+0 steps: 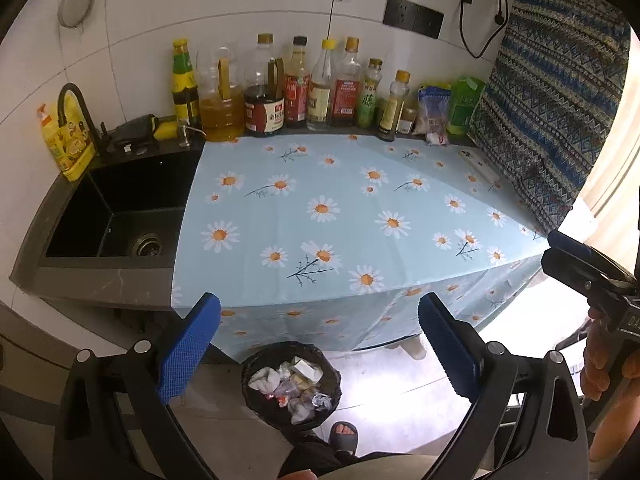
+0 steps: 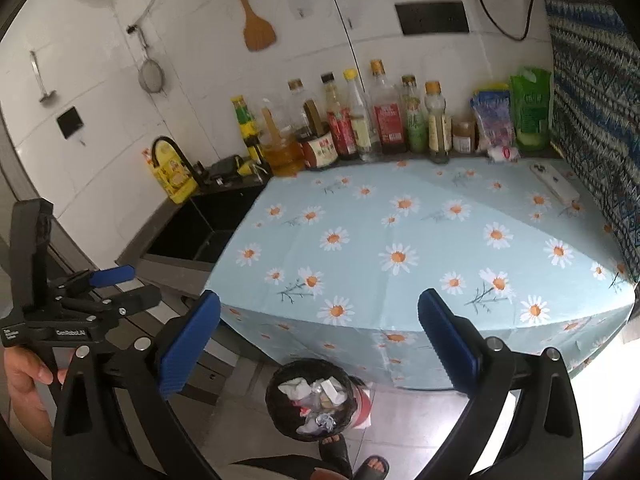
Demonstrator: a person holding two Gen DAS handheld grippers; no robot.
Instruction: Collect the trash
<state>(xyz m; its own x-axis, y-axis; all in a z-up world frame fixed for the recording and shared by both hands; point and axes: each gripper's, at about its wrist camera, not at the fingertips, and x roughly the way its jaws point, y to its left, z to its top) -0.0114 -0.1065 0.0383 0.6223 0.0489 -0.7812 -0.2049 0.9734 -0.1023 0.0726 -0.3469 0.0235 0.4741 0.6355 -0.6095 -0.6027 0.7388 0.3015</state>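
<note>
A black trash bin [image 1: 291, 388] stands on the floor in front of the counter, holding crumpled paper and wrappers; it also shows in the right wrist view [image 2: 310, 398]. My left gripper [image 1: 320, 344] is open and empty, held above the bin before the counter edge. My right gripper [image 2: 320, 340] is open and empty too, above the bin. A small crumpled white and red wrapper [image 2: 503, 153] lies at the back of the counter by the bags; it shows in the left wrist view [image 1: 436, 138] as well.
The counter carries a blue daisy cloth [image 1: 340, 216]. Several bottles [image 1: 296, 88] line the back wall. A black sink [image 1: 116, 212] is at the left. A white power strip [image 2: 554, 182] lies at the back right beside a patterned cloth [image 1: 552, 112]. The person's sandalled feet [image 2: 372, 466] are beside the bin.
</note>
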